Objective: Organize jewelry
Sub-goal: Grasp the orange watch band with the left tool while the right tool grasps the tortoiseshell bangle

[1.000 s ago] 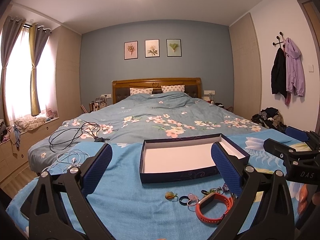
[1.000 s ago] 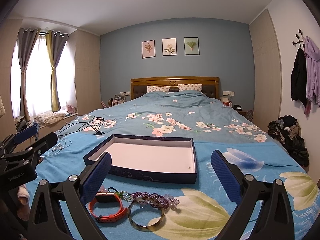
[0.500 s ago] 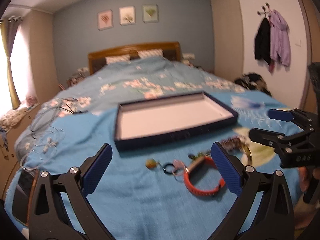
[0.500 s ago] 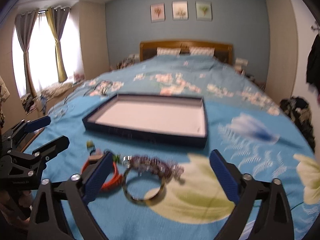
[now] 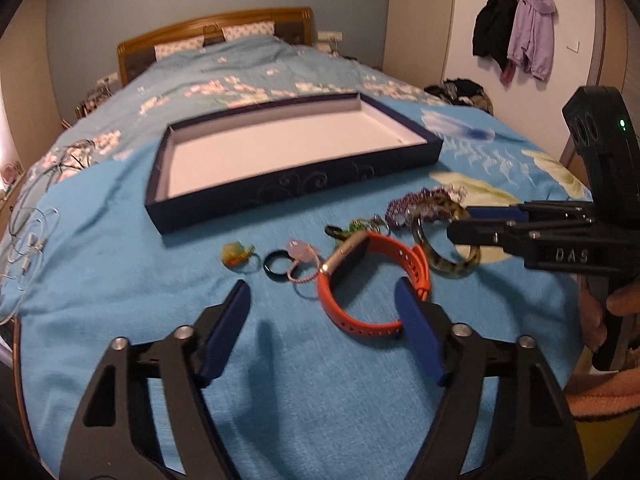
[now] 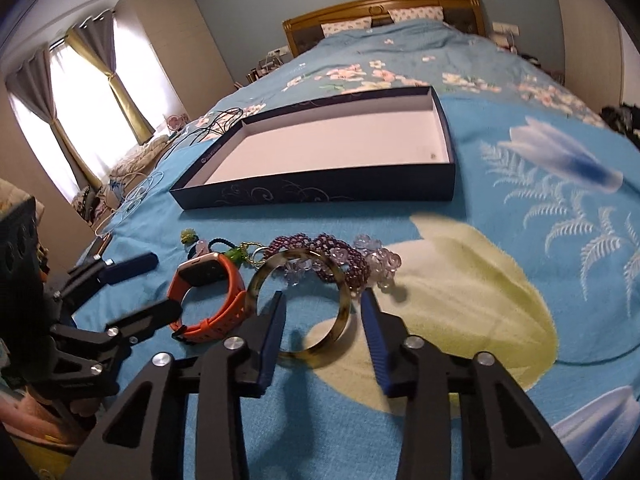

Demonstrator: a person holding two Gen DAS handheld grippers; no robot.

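Note:
An empty dark blue box [image 5: 296,194] with a white inside lies on the blue bedspread; it also shows in the right wrist view [image 6: 320,194]. In front of it lie an orange watch [image 5: 370,280] [image 6: 212,296], a tortoiseshell bangle [image 5: 444,248] [image 6: 304,312], purple beads [image 5: 416,202] [image 6: 328,252], a black ring [image 5: 276,266], a pink piece [image 5: 300,250] and a yellow-green piece [image 5: 236,254]. My left gripper [image 5: 322,292] is open, low over the bedspread, its fingers either side of the watch's near end. My right gripper [image 6: 322,300] is open, its fingers straddling the bangle's near rim.
White and black cables [image 5: 28,232] lie on the bed's left side. Pillows and a wooden headboard [image 5: 216,28] are at the far end. Coats [image 5: 516,28] hang on the right wall. Curtains and a window [image 6: 80,92] are at the left.
Both grippers have tilted down and moved forward, close to the jewelry. Both pairs of fingers have narrowed, the right more, and stand around the watch and the bangle.

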